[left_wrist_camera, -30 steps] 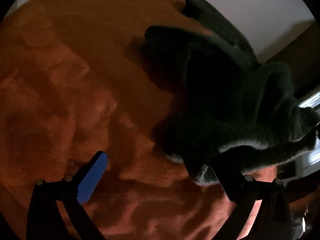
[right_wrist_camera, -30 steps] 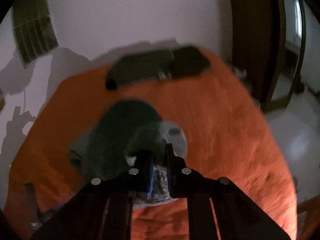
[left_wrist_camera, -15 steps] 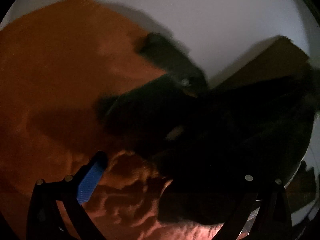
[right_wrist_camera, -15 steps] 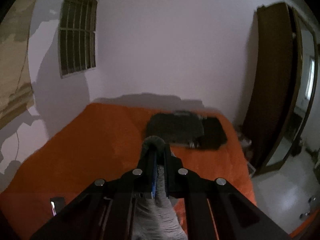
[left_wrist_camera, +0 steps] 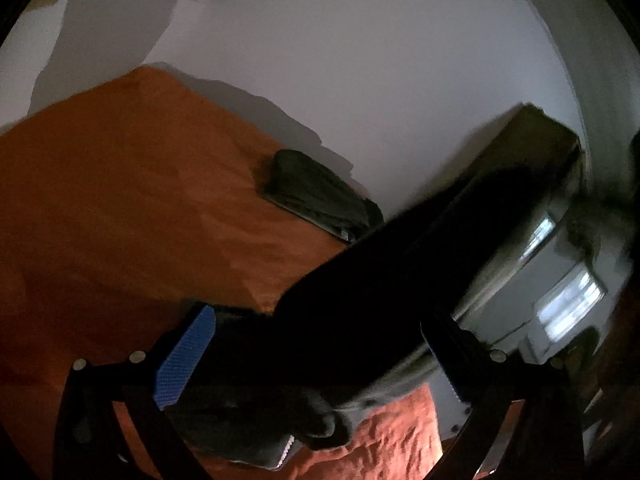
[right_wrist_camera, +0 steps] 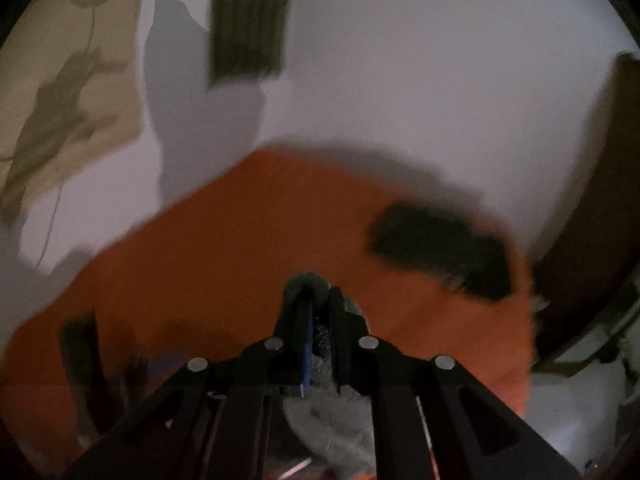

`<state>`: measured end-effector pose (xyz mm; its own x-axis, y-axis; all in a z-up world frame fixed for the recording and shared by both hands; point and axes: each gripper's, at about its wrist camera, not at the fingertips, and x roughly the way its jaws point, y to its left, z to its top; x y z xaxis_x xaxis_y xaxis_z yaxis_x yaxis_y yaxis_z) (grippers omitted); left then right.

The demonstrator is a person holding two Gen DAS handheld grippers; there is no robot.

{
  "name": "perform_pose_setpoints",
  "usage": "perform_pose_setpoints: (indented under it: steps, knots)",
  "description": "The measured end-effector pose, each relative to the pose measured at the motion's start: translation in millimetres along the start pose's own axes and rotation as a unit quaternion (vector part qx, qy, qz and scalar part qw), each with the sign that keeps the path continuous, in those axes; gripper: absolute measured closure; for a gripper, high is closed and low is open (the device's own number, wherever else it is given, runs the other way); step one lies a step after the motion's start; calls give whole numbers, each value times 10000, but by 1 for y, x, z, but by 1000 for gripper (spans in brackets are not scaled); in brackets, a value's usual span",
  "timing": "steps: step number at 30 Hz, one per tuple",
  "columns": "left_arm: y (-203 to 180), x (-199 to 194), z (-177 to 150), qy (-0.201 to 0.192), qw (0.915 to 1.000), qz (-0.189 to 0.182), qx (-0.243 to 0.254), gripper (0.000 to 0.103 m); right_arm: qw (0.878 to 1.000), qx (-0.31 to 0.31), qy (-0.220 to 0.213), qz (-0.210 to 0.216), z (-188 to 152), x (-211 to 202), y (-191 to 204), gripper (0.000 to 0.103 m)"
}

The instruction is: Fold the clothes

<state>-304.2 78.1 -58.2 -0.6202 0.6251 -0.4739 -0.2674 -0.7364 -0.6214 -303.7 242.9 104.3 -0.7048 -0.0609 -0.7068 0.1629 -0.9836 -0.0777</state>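
Note:
A dark grey fleece garment [right_wrist_camera: 336, 428] is pinched between the narrow jaws of my right gripper [right_wrist_camera: 318, 308] and hangs below them. The jaws are opening slightly with the cloth still between the pads. In the left wrist view the same garment [left_wrist_camera: 380, 300] stretches as a dark band from lower centre up to the right, lifted above the orange bed [left_wrist_camera: 120, 200]. My left gripper [left_wrist_camera: 320, 360] stands wide open; the cloth passes between its blue pad [left_wrist_camera: 186, 360] and its right finger without being pressed.
A stack of folded dark clothes [right_wrist_camera: 440, 248] lies at the far side of the bed by the white wall [left_wrist_camera: 320, 200]. A brown wardrobe [right_wrist_camera: 592, 208] stands to the right. A barred window [right_wrist_camera: 248, 16] is high on the wall. A small dark object [right_wrist_camera: 80, 344] sits at the bed's left.
Both grippers have risen and tilted up, so more wall shows. The garment has come off the bed and now hangs stretched from the right gripper. The right view has swung to the left.

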Motion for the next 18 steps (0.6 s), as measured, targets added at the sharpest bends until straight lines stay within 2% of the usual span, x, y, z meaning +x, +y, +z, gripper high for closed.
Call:
perform_pose_setpoints:
  steps: [1, 3, 4, 6, 8, 11, 14, 18]
  knots:
    - [6, 0, 3, 3, 9999, 10, -109, 1, 9990, -77, 361, 232, -12, 25, 10, 93]
    - [23, 4, 8, 44, 9993, 128, -361, 1, 9929, -245, 1014, 578, -38, 66, 25, 83]
    - [32, 5, 11, 55, 9987, 182, -478, 1, 9914, -294, 1103, 648, -47, 76, 27, 78]
    - [40, 9, 14, 87, 9980, 235, -584, 1, 9897, -375, 1220, 656, -64, 91, 27, 49]
    - [46, 23, 10, 213, 9972, 380, -611, 1, 9890, -311, 1282, 673, -78, 101, 17, 36]
    - [57, 47, 4, 448, 9950, 616, -645, 1, 9864, 8, 1406, 853, -99, 118, -14, 35]
    - [71, 76, -5, 789, 9907, 876, -673, 1, 9831, 443, 1597, 773, -130, 143, -56, 34]
    - [75, 110, -20, 1273, 9847, 1065, -536, 1, 9706, 1192, 1970, 696, -166, 180, -109, 34]
